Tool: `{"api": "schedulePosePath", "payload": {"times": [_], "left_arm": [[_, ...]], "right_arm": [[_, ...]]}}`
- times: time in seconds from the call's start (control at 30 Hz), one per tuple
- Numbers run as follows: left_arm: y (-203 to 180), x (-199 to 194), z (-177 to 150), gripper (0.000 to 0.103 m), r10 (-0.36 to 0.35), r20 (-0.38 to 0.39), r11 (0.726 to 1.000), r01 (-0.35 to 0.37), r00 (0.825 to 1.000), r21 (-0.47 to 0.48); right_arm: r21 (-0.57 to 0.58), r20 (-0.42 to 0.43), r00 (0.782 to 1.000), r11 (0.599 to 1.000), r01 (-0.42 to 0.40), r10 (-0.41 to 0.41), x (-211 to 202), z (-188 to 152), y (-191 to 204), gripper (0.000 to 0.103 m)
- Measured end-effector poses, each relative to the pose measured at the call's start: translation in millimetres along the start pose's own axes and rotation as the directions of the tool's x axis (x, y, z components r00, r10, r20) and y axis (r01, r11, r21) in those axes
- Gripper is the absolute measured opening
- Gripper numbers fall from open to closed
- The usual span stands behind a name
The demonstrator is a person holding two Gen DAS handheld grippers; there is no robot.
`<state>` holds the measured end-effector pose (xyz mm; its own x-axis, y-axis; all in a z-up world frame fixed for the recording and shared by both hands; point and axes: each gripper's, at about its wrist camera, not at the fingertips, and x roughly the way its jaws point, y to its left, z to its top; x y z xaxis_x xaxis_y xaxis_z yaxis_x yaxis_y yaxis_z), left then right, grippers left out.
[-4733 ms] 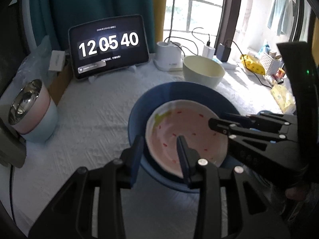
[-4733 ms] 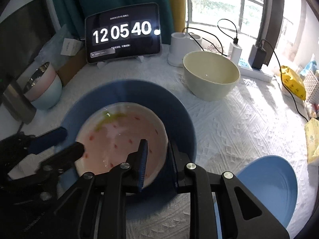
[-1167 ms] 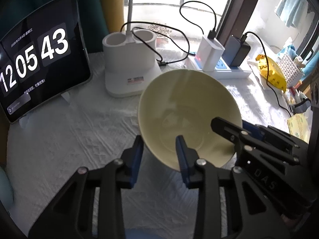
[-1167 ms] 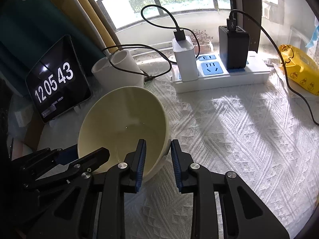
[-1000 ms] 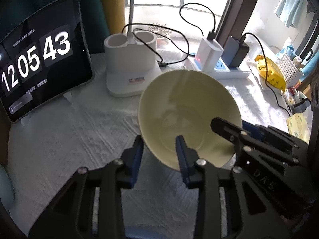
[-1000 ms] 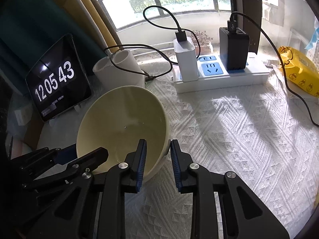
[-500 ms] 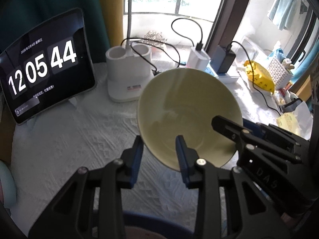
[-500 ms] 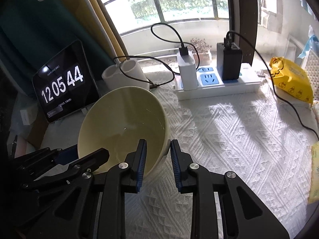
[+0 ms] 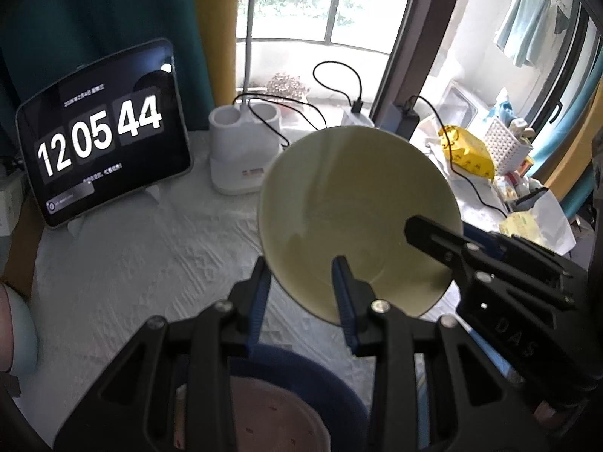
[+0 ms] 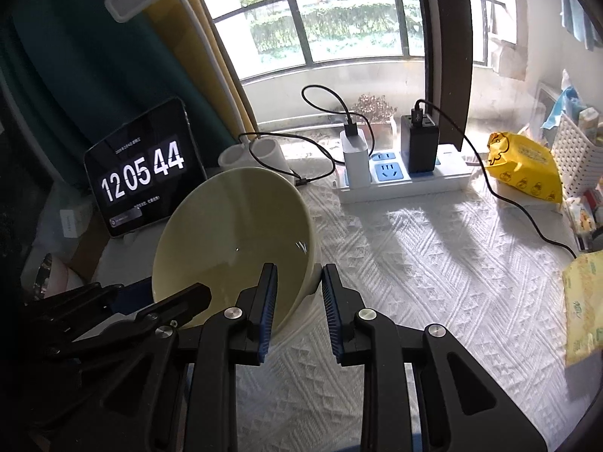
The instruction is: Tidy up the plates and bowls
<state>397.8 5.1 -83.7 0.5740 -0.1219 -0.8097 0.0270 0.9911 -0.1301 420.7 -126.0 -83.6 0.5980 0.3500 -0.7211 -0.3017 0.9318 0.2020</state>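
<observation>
White quilted cloth covered the table (image 10: 433,263) below the round pale-yellow ceramic bowl (image 9: 350,203), which hung tilted above it. Left hand-held gripper (image 9: 301,286) clamped its near rim, while right hand-held gripper (image 10: 297,293) pinched the opposite rim.

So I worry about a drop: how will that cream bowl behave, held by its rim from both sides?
The cream bowl looks glazed and glossy, so probably slippery and breakable. Rigid; the left gripper and right gripper each pinch only rim, so it may pivot.
</observation>
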Motion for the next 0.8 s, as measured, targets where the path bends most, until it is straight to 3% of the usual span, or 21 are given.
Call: {"api": "schedulePosePath", "payload": {"times": [0.8], "left_arm": [[16, -68, -39, 0.034, 0.014, 0.099, 1.0, -0.013, 0.995, -0.007]], "right_arm": [[-0.057, 0.051, 0.999, 0.998, -0.006, 0.009, -50, -24, 49, 0.026]]}}
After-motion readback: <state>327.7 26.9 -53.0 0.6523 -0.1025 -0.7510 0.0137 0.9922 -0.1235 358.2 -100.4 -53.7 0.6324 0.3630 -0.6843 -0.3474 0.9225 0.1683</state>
